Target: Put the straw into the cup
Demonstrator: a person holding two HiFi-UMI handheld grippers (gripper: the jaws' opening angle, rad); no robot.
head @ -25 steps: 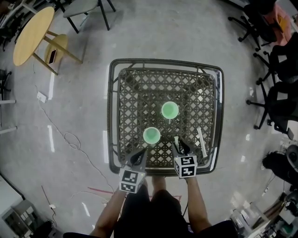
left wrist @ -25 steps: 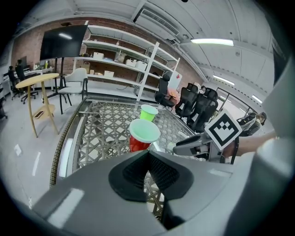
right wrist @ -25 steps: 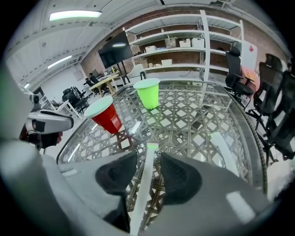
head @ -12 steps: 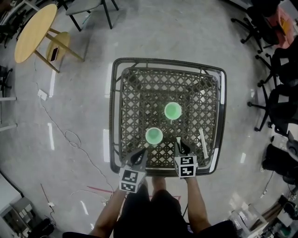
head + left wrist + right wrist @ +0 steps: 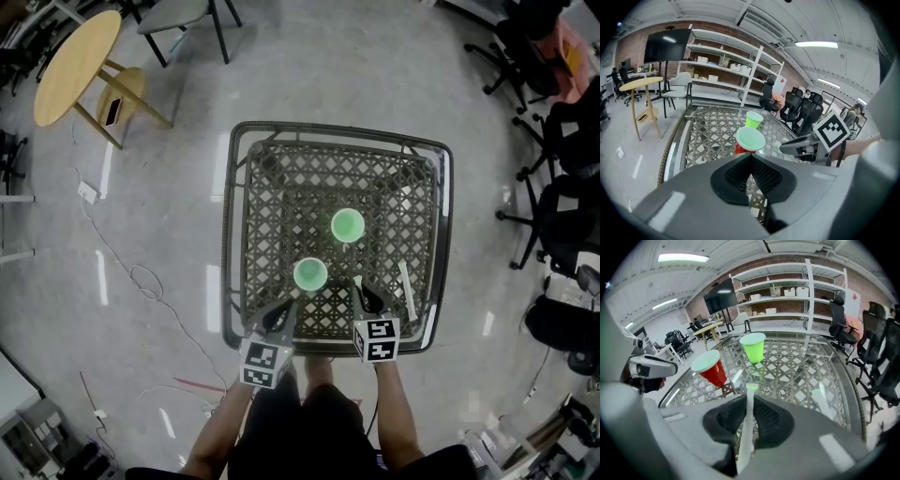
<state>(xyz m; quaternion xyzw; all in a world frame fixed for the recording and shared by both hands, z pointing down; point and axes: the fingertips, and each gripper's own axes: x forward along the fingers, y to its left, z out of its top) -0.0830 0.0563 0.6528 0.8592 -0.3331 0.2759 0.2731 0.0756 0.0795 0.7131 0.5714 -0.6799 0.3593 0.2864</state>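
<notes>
Pickup is judged done: the straw (image 5: 747,425) is clamped in the right gripper (image 5: 367,298), whose jaws have just been closing on it, above the table's (image 5: 228,234) near edge. Insertion into the red cup (image 5: 309,274) or the green cup (image 5: 346,225) is left. The left gripper (image 5: 751,157) is held closed and empty. No legible writing is found.

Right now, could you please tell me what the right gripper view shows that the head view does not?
Only the right gripper view: the right gripper, whose jaws have just been closing, pressed on the straw; the red wall of the near cup; wall shelves. Only the head view: the round wooden table and the person's forearms. Both: the green cup, and a second straw lying on the lattice table.
</notes>
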